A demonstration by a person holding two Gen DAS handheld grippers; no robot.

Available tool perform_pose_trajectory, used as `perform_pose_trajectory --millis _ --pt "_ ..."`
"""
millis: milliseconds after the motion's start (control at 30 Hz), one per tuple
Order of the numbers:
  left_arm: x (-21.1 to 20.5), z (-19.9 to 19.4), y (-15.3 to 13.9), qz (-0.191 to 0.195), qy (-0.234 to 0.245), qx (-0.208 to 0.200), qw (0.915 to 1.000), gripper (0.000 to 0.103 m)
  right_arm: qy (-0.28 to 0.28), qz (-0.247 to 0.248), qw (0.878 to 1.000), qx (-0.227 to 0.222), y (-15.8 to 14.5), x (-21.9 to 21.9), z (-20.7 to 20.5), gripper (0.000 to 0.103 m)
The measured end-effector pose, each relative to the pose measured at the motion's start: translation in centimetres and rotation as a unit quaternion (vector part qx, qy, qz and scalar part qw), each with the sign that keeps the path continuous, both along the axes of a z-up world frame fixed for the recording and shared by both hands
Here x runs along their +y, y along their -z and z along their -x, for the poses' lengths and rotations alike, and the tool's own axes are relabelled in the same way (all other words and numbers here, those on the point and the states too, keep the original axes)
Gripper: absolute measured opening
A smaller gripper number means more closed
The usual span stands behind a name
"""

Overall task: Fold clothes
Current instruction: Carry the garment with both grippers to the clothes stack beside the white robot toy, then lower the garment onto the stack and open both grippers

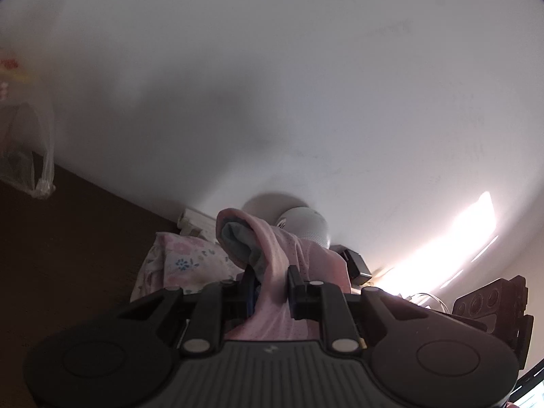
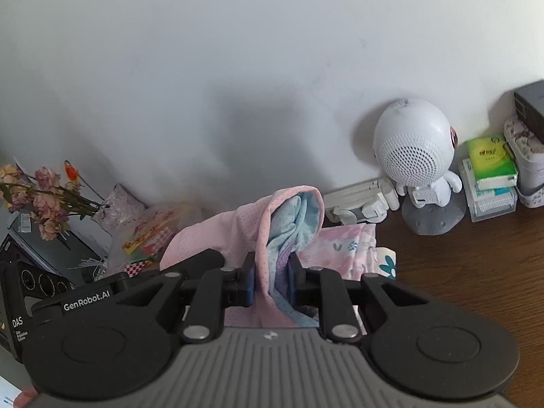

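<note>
A pink dotted garment with a pale blue inner side (image 1: 272, 248) is pinched between the jaws of my left gripper (image 1: 270, 287), which is shut on it; the cloth bulges up past the fingers. In the right wrist view the same pink garment (image 2: 268, 221) stands up between the jaws of my right gripper (image 2: 271, 280), also shut on it. Both grippers hold the cloth lifted off the brown table (image 2: 459, 272). Behind it lies a folded floral cloth (image 2: 343, 248), seen too as a floral cloth (image 1: 183, 258) in the left wrist view.
A white robot-shaped speaker (image 2: 414, 156) stands against the wall, with tissue packs (image 2: 489, 166) and a floral tin (image 2: 527, 163) to its right. Dried flowers (image 2: 40, 193), a snack bag (image 2: 153, 234) and a black device (image 2: 30, 282) sit at the left. A clear plastic bag (image 1: 27, 149) hangs far left.
</note>
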State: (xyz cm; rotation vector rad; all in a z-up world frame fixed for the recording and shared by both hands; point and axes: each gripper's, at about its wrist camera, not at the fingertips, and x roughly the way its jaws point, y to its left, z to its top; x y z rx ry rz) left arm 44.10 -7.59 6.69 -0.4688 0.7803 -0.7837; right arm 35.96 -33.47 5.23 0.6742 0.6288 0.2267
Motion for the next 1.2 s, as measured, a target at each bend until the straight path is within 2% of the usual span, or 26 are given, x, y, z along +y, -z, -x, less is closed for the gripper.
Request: perform_pose_trajectory --millis 167,267,300,333,400,500,567,600,633,667,700,733,767,867,1000,1167,1200 --pt "0.3 -1.0 2.5 0.005 -0.009 0.021 0.9997 0.017 0.002 -0.031 0.999 0.011 3.1 -0.8 -0.7 0.019" --pt "0.8 -0.8 2.9 0.017 -0.015 0.025 0.9994 0.020 0.001 -0.041 0.999 0.006 3.6 -0.8 -0.5 0.026" --pt "0.9 -0.6 2.8 0.018 -0.014 0.020 0.9995 0.025 0.002 -0.045 0.999 0.004 3.6 -0.9 -0.3 0.030" --pt "1.0 -0.3 2.5 0.016 -0.016 0.013 0.9997 0.029 0.005 -0.048 0.999 -0.002 3.4 -1.0 0.1 0.040" --pt "1.4 0.5 1.5 0.007 -0.022 -0.010 0.9997 0.051 0.012 -0.044 0.999 -0.021 2.5 -1.4 1.0 0.054" --pt "2.3 2.6 -0.6 -0.001 -0.039 -0.101 0.9941 0.052 0.030 0.011 0.997 -0.071 0.0 -1.6 2.7 0.054" --pt "2.2 4.1 -1.8 0.002 -0.056 -0.167 0.9844 0.051 0.053 0.068 0.989 -0.121 -1.6 -0.7 3.8 0.054" --pt "1.7 4.6 -2.1 -0.002 -0.059 -0.185 0.9810 0.046 0.061 0.098 0.983 -0.144 -2.2 0.2 4.1 0.052" --pt "1.0 4.9 -2.2 -0.017 -0.062 -0.193 0.9790 0.037 0.065 0.129 0.977 -0.157 -2.5 1.3 4.0 0.048" --pt "0.0 5.1 -2.2 -0.039 -0.066 -0.198 0.9771 0.013 0.068 0.159 0.972 -0.161 -2.4 2.4 3.7 0.042" --pt "-0.9 5.2 -2.0 -0.061 -0.072 -0.202 0.9748 0.002 0.070 0.188 0.966 -0.163 -2.2 3.5 3.3 0.032" --pt "-1.7 5.4 -1.5 -0.084 -0.079 -0.204 0.9722 0.004 0.071 0.208 0.962 -0.161 -1.7 4.4 2.8 0.026" --pt "-2.3 5.4 -1.0 -0.098 -0.083 -0.203 0.9708 0.004 0.071 0.217 0.961 -0.157 -1.0 4.9 2.3 0.024" --pt "-3.1 5.0 1.2 -0.107 -0.082 -0.187 0.9732 0.004 0.072 0.227 0.961 -0.141 1.5 5.7 1.3 0.023" --pt "-3.1 4.8 3.5 -0.104 -0.082 -0.172 0.9762 0.004 0.069 0.237 0.959 -0.138 3.8 6.1 1.3 0.023" --pt "-3.0 4.2 3.3 -0.080 -0.087 -0.173 0.9778 0.004 0.068 0.226 0.961 -0.145 4.0 6.3 1.6 0.023" --pt "-2.7 4.3 3.1 -0.071 -0.089 -0.177 0.9776 0.007 0.068 0.226 0.960 -0.151 3.8 6.3 1.8 0.026"
